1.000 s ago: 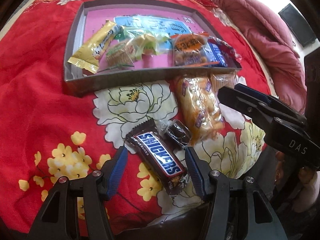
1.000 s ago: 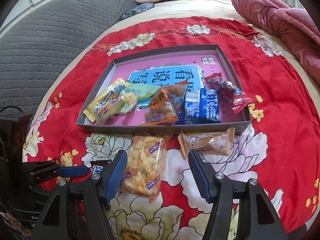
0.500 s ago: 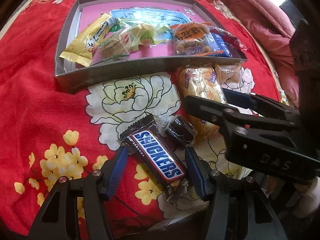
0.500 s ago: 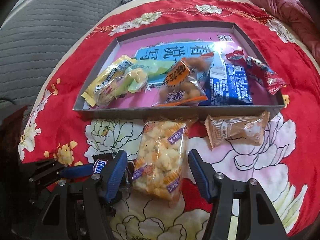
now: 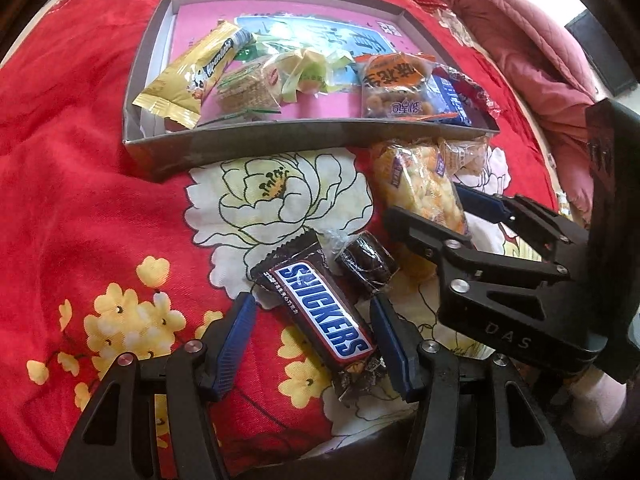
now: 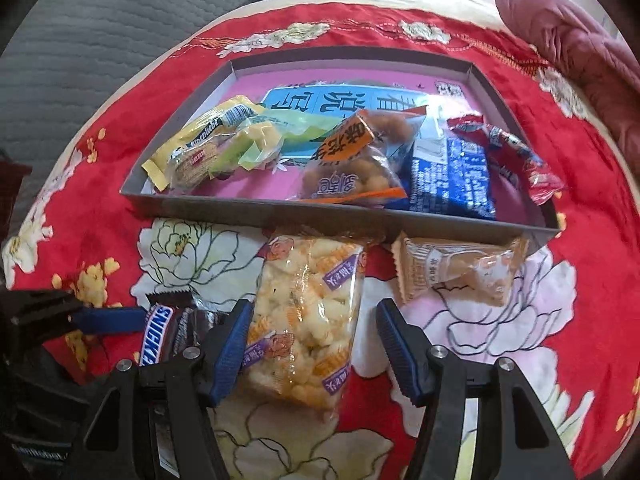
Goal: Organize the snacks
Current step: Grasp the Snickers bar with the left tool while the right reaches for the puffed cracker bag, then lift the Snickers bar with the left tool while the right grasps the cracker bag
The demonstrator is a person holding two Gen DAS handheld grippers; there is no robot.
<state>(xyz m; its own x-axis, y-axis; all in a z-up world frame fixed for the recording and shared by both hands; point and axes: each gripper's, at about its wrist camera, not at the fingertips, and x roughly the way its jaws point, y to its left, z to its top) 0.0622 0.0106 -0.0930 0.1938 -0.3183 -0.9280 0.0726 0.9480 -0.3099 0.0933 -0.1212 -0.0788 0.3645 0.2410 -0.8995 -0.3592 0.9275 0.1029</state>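
Note:
A Snickers bar (image 5: 320, 312) lies on the red floral cloth between the fingers of my left gripper (image 5: 312, 304), which is open, with neither pad pressing on the bar. A dark round wrapped candy (image 5: 366, 264) sits just beyond it. My right gripper (image 6: 314, 308) is open and straddles a clear bag of yellow puffed snacks (image 6: 304, 320); its left pad is at the bag's edge and its right pad stands clear. In the left wrist view the right gripper (image 5: 436, 208) is low over the same bag (image 5: 416, 184). A beige wrapped pastry (image 6: 452, 268) lies right of the bag.
A shallow grey box (image 6: 260, 208) with a pink floor stands behind the loose snacks and holds several packets. A pink quilt (image 6: 580, 52) lies at the back right and a grey quilted cover (image 6: 80, 40) at the left. The left gripper's finger (image 6: 108, 316) is close to my right gripper.
The right gripper has come down and forward until its fingers straddle the puffed snack bag. The left gripper has stayed around the Snickers bar. Neither gripper's opening has changed.

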